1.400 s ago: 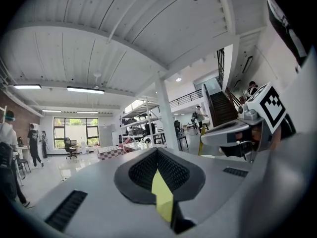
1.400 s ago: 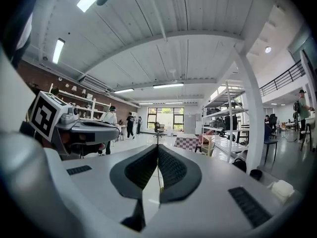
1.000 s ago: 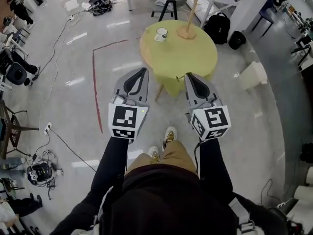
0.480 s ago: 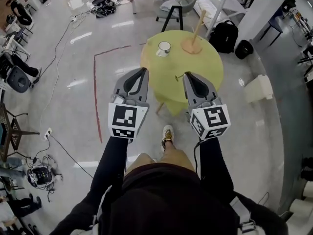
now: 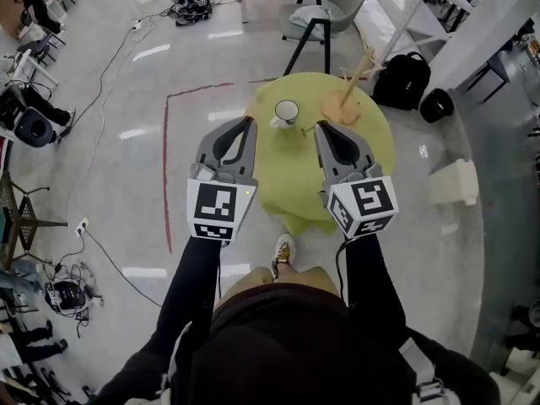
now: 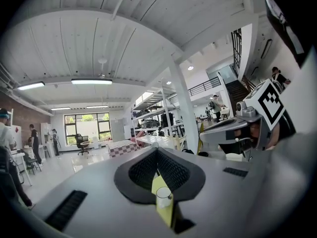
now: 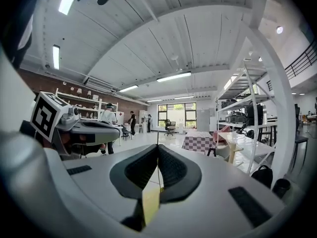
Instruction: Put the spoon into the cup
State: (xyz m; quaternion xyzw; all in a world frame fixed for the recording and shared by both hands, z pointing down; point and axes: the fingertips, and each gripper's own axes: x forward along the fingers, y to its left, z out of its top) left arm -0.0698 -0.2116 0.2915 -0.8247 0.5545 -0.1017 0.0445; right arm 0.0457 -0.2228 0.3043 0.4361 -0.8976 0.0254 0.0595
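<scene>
Head view: shows white ceramic cup (image 5: 285, 112) on round yellow-green table (image 5: 354, 154); left gripper (image 5: 250, 121) and right gripper (image 5: 321, 127) held short of cup.
Left gripper view: pinched together, empty.
Right gripper view: clamps thin dark spoon (image 7: 157, 137), prob. by handle.
Approach only so far; drop into cup left.

I look into a large open lab or workshop hall. On the polished floor (image 5: 118, 91) there is a red tape line (image 5: 165, 167) at 10 o'clock and cable bundles (image 5: 192, 0) at 11 o'clock. Metal shelf racks (image 7: 249, 117) stand at 1 o'clock, under strip lights (image 7: 173, 77) on a high ceiling (image 7: 198, 38).
</scene>
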